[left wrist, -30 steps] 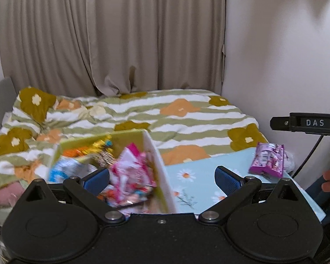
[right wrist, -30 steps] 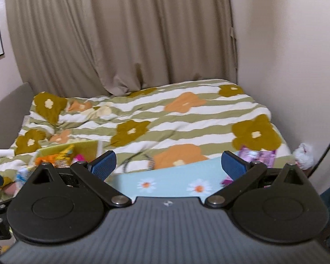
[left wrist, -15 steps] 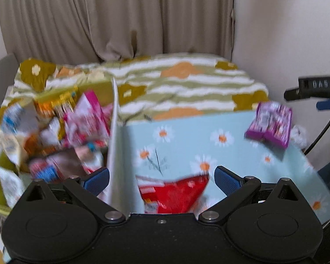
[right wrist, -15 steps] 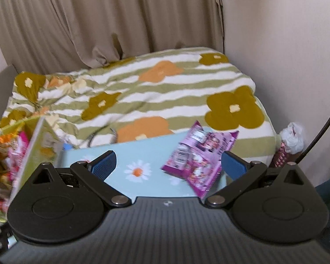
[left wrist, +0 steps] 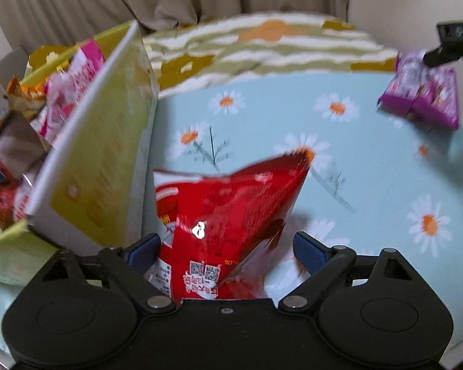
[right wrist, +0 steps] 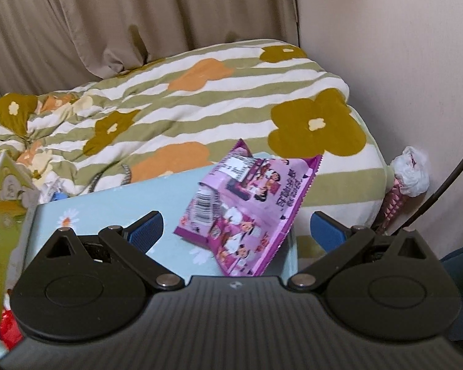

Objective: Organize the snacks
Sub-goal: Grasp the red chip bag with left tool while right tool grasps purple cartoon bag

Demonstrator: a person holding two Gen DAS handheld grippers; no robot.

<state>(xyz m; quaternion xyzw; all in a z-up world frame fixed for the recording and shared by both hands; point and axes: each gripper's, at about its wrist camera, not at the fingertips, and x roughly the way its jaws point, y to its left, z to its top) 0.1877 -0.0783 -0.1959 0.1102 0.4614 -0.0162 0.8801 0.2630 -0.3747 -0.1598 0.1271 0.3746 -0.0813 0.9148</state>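
Observation:
A red snack bag lies on the light-blue daisy tablecloth, between the open jaws of my left gripper, which is not closed on it. A yellow-green box full of snack packets stands just left of it. A purple snack packet lies near the table's far right edge, between the open jaws of my right gripper. The purple packet also shows at the far right in the left wrist view.
A bed with a green-striped flowered quilt lies behind the table. Beige curtains hang behind it. A wall is on the right. A white-and-pink bundle and a dark cable sit by the wall.
Both grippers have dropped down and forward towards the table. The red bag has come between the left jaws, and the purple packet between the right jaws.

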